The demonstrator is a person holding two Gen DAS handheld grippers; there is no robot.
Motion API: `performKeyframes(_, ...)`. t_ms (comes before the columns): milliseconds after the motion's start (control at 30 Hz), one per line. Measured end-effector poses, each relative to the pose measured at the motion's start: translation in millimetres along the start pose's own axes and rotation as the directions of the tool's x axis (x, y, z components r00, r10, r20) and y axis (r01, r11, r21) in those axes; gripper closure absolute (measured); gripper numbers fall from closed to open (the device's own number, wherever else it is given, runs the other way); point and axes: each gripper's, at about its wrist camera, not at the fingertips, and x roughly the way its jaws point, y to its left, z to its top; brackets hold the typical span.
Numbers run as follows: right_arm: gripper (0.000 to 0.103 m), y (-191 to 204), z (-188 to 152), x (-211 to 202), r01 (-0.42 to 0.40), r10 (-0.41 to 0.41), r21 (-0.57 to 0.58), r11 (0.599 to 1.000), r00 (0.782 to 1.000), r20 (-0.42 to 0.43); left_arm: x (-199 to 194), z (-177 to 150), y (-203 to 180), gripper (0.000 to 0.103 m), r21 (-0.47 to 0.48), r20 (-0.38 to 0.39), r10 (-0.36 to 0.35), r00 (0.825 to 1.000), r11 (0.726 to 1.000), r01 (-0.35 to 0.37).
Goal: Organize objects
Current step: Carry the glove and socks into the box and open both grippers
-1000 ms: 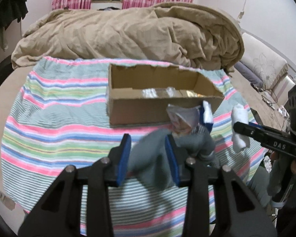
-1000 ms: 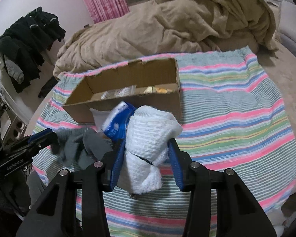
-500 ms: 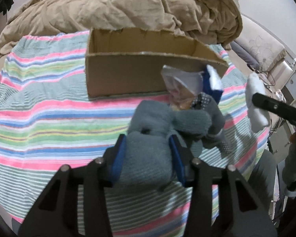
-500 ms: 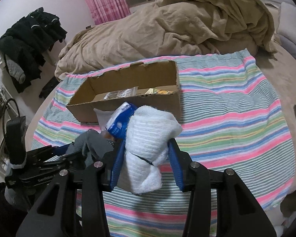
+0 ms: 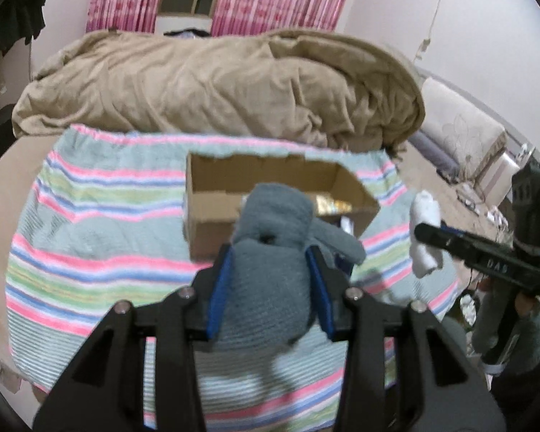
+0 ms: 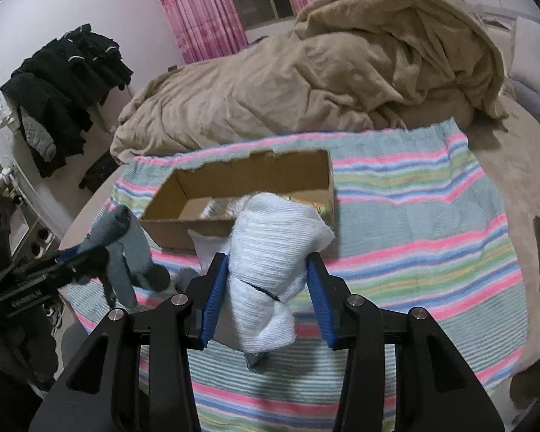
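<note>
Above a striped blanket [image 6: 432,223] spread on the bed, the left tool [image 5: 270,280] was clamped on a grey sock bundle [image 5: 270,252] while the right tool [image 6: 266,280] gripped a white sock bundle [image 6: 270,252], both held clear of the blanket just near of an open cardboard box [image 6: 241,176]. The step in hand appeared to be carrying both bundles to the box; next, each would need moving forward over the near wall before letting go. Packets already inside crowded the right end. A tan duvet [image 5: 216,82] lay heaped beyond.
</note>
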Motion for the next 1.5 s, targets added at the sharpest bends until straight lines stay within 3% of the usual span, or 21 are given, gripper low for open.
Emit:
performKeyframes(400, 0.056, 5, 49, 2, 0.005, 0.001, -0.068, 0.998, 0.996, 0.093, -2, 42, 11, 0.061, 0.008, 0.079, 0.046, 0.996, 0.999, -0.047)
performKeyframes(667, 0.056, -11, 76, 33, 0.062, -0.054, -0.104, 0.993, 0.996, 0.076, 26, 62, 29, 0.061, 0.000, 0.091, 0.085, 0.992, 0.996, -0.085)
performKeyframes(900, 0.056, -19, 82, 73, 0.076, -0.072, -0.117, 0.990, 0.997, 0.032, 69, 67, 40, 0.060, -0.014, 0.045, 0.085, 0.995, 0.996, -0.085)
performKeyframes(1200, 0.056, -19, 73, 133, 0.107, -0.120, -0.151, 0.983, 0.989, -0.083, 118, 57, 42, 0.058, -0.013, -0.058, 0.087, 0.995, 0.996, -0.088)
performKeyframes(1333, 0.056, -15, 69, 146, 0.123, -0.138, -0.147, 0.982, 0.986, -0.096, 136, 50, 42, 0.057, -0.010, -0.095, 0.129, 0.987, 0.991, -0.130)
performKeyframes(1400, 0.053, -13, 69, 148, 0.113, -0.128, -0.150, 0.982, 0.987, -0.099, 133, 50, 40, 0.057, -0.008, -0.083, 0.126, 0.989, 0.992, -0.127)
performKeyframes(1467, 0.035, -11, 69, 148, 0.106, -0.122, -0.159, 0.982, 0.988, -0.096, 126, 50, 38, 0.051, -0.006, -0.055, 0.129, 0.990, 0.992, -0.130)
performKeyframes(1500, 0.030, -10, 68, 147, 0.105, -0.121, -0.164, 0.981, 0.989, -0.088, 121, 51, 38, 0.046, -0.003, -0.045, 0.132, 0.990, 0.991, -0.133)
